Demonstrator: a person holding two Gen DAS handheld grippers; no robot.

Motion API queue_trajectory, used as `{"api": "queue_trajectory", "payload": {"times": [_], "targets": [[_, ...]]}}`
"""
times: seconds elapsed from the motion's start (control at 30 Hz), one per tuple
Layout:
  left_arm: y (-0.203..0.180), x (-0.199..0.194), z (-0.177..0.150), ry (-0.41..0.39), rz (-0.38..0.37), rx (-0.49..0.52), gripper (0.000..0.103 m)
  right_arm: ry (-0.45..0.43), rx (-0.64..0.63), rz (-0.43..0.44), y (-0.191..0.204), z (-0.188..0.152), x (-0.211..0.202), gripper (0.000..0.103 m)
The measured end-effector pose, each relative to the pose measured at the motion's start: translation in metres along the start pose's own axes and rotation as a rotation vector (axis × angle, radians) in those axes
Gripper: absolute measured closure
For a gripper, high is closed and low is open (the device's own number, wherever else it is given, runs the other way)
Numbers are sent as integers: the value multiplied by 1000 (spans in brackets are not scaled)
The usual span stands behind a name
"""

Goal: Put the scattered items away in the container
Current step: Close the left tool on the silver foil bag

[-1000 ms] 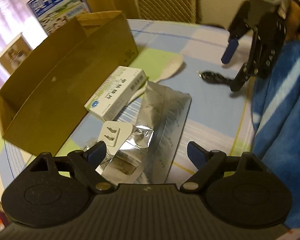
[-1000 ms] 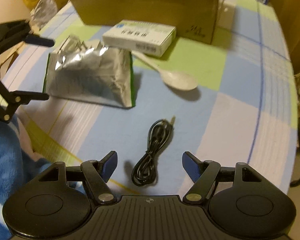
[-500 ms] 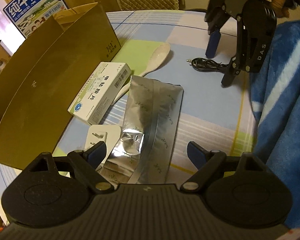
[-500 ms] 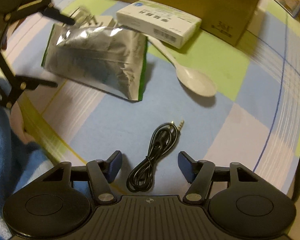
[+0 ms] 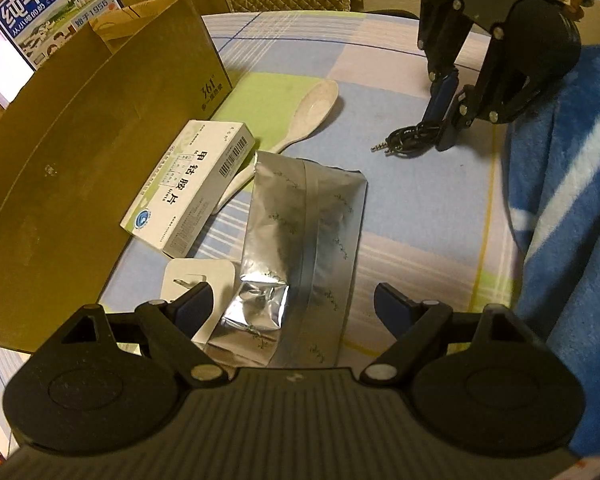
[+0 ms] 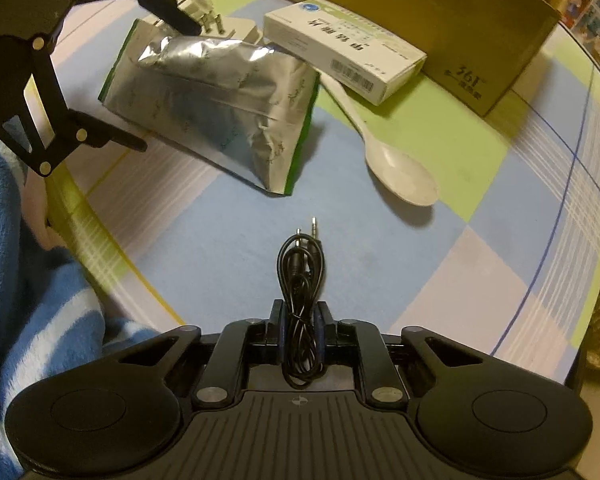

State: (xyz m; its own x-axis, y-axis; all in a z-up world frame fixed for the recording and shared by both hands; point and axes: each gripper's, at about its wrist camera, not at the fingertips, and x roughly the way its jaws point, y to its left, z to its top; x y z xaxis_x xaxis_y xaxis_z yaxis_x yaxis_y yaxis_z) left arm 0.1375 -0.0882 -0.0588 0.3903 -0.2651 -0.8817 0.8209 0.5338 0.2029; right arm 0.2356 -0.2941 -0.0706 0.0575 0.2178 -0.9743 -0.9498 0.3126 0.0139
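Note:
My right gripper [image 6: 300, 316] is shut on a coiled black audio cable [image 6: 301, 264], low over the tablecloth; it shows in the left wrist view [image 5: 444, 120] with the cable [image 5: 404, 142]. My left gripper [image 5: 290, 304] is open over the near end of a silver foil pouch [image 5: 304, 236], with a white plug adapter [image 5: 192, 280] by its left finger. A white medicine box [image 5: 188, 192] and a white spoon [image 5: 308, 112] lie beside an open cardboard box [image 5: 80, 128].
A blue fleece blanket [image 5: 572, 184] covers the table's right side. A milk carton box [image 5: 48, 12] stands behind the cardboard box. The checked tablecloth [image 6: 460, 248] ends at a rounded table edge on the right.
My right gripper has closed on the audio cable, which lay loose between its open fingers before. My left gripper has moved closer over the foil pouch and stays open.

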Motion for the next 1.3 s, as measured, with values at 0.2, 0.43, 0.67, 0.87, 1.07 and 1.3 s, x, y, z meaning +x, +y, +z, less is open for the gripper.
{"api": "queue_trajectory", "payload": {"times": [0.2, 0.43, 0.67, 0.87, 1.07, 1.3], "targets": [[3, 10, 4, 28, -18, 12, 22, -37, 77, 26, -16, -9, -4, 92], [8, 21, 18, 83, -41, 59, 26, -37, 73, 32, -10, -3, -2, 92], [5, 24, 35, 114, -71, 164, 31, -42, 69, 32, -12, -5, 1, 92], [3, 33, 38, 133, -82, 182, 30, -40, 61, 36, -13, -5, 0, 92], [-3, 39, 40, 172, -109, 201, 30, -34, 46, 24, -13, -4, 0, 92], [-4, 40, 39, 175, -118, 186, 29, -28, 16, 12, -11, -3, 1, 92]]}}
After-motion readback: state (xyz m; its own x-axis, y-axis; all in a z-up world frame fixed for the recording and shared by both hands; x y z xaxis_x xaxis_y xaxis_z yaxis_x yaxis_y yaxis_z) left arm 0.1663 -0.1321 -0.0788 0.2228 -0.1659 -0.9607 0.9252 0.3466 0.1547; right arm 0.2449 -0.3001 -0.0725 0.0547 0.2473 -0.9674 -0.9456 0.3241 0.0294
